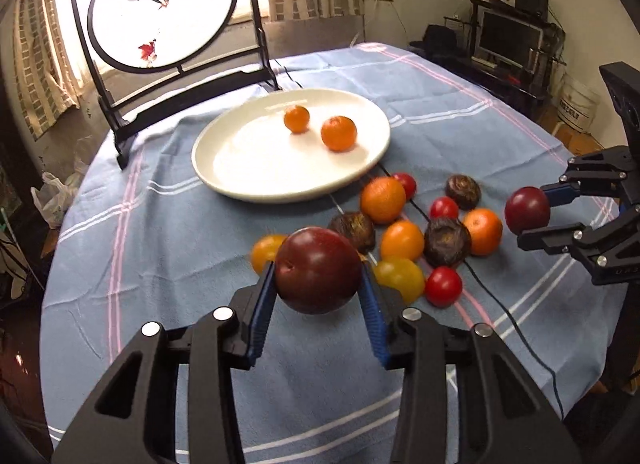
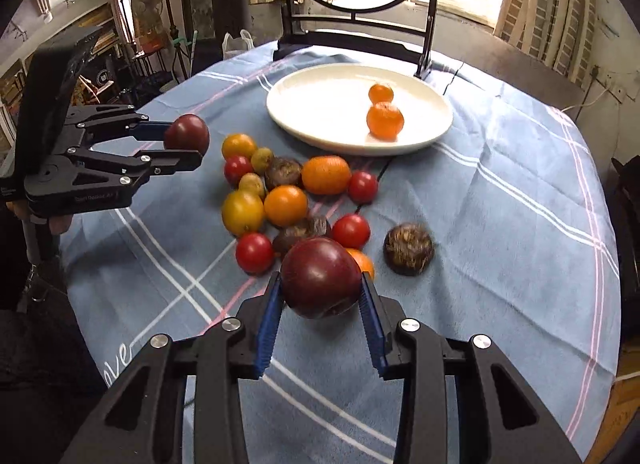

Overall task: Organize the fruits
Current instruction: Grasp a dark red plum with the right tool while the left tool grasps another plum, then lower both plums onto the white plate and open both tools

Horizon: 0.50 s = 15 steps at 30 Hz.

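Holding one dark red plum (image 1: 318,270) between the blue pads of my left gripper (image 1: 320,284) and a second plum (image 2: 321,277) between those of my right gripper (image 2: 322,288), I carry both fruits clear of the blue checked tablecloth (image 2: 520,223); each pair of jaws is pinched on the widest part of its plum, which I judge keeps a smooth round fruit from rolling out. In the left wrist view the right gripper and its plum appear at 3 o'clock; in the right wrist view the left gripper and its plum appear at 9 o'clock. The white plate (image 1: 240,151) lies at 12 o'clock beyond the loose pile, near the black round-screen stand (image 1: 160,11) at the table's far edge, and already bears two small oranges (image 1: 338,133), apart from one another. This suggests that like fruits are being gathered together. Between plate and grippers lies the unsorted heap: further oranges (image 2: 325,174), red cherry tomatoes (image 2: 254,252), yellow tomatoes (image 2: 242,211) and brown rough-skinned water chestnuts (image 2: 408,248), several touching. One chestnut sits apart at 3 o'clock of the heap in the right wrist view. Where the plums belong cannot be told; no second dish is in view, so the plate or a bare patch of cloth is my likeliest destination.
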Tool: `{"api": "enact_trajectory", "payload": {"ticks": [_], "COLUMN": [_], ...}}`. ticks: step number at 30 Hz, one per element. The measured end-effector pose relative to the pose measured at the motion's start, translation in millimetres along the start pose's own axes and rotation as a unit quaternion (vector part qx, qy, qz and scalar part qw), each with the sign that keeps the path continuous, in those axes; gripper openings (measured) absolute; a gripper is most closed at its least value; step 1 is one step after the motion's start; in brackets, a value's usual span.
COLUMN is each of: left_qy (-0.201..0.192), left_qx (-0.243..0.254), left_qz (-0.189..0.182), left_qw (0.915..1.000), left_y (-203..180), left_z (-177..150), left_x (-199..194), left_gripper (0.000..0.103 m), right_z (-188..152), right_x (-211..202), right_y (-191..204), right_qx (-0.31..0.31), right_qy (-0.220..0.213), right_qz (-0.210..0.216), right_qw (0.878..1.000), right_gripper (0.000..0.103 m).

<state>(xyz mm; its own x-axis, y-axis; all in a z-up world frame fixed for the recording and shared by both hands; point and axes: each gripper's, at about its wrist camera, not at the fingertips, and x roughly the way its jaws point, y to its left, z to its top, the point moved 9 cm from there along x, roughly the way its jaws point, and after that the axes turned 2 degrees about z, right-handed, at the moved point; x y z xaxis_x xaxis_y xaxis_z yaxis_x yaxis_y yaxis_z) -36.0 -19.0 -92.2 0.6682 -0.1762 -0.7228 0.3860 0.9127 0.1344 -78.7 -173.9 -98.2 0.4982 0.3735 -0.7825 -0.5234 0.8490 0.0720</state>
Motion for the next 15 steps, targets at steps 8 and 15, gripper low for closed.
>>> {"api": "enact_trajectory", "payload": {"ticks": [8,15], "left_qy": [-0.024,0.015], "left_qx": [-0.055,-0.088], "left_qz": [0.07,0.101], "left_qw": [0.9958,0.9909], "left_y": [29,57], "left_z": [66,83], "left_x": [18,71], "left_gripper": [0.04,0.04], "right_z": [89,144], "right_x": [12,74], "right_y": [-4,-31], "right_qx": [0.008,0.054], "right_qy": [-0.059,-0.042], "right_qz": [-0.003,-0.026], "right_qw": [0.998,0.997], "right_gripper": [0.038,0.038]}}
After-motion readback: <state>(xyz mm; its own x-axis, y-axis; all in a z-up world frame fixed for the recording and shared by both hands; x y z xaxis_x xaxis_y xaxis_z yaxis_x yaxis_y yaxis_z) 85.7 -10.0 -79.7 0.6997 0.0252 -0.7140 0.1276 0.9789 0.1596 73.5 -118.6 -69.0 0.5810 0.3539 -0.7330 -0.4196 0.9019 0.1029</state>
